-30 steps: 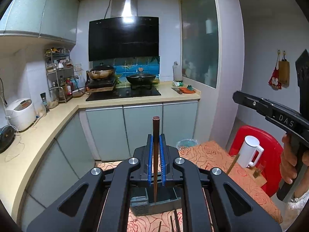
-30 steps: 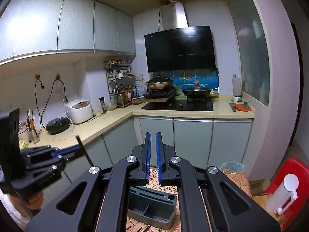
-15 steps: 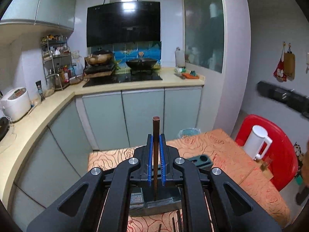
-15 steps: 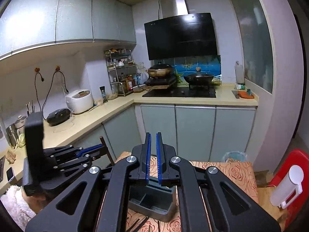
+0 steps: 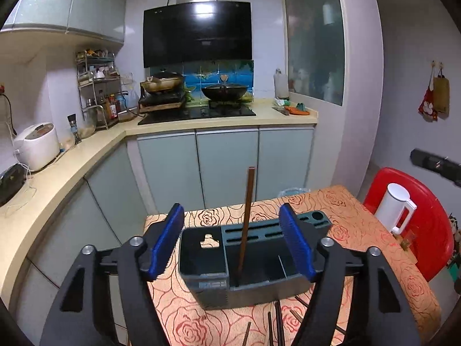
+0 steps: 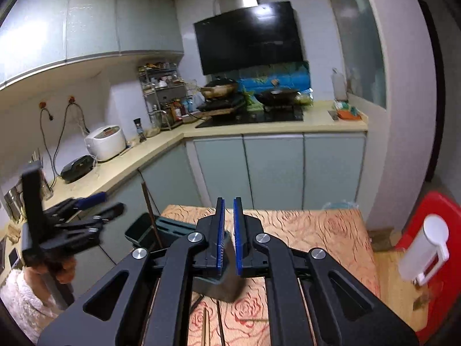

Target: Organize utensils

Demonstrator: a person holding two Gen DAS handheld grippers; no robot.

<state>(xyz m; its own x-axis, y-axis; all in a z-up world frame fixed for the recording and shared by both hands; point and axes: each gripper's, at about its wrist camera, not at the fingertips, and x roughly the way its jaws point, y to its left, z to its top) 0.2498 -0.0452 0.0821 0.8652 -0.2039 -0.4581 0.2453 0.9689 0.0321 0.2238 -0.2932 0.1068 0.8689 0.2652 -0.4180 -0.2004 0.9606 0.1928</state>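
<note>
A home kitchen: range hood point(image 5: 197, 33) over woks on a hob point(image 5: 198, 112) (rice cooker point(image 5: 37, 145) alongside).

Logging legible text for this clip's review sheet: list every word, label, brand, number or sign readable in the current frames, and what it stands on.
No text can be read in either view.
Range hood: small marks along its top edge, too small to read.
Bottles on the wire rack: labels blurred.
Grey utensil holder: a small raised mark on its front, illegible.
Rice cooker: no legible marking.
</note>
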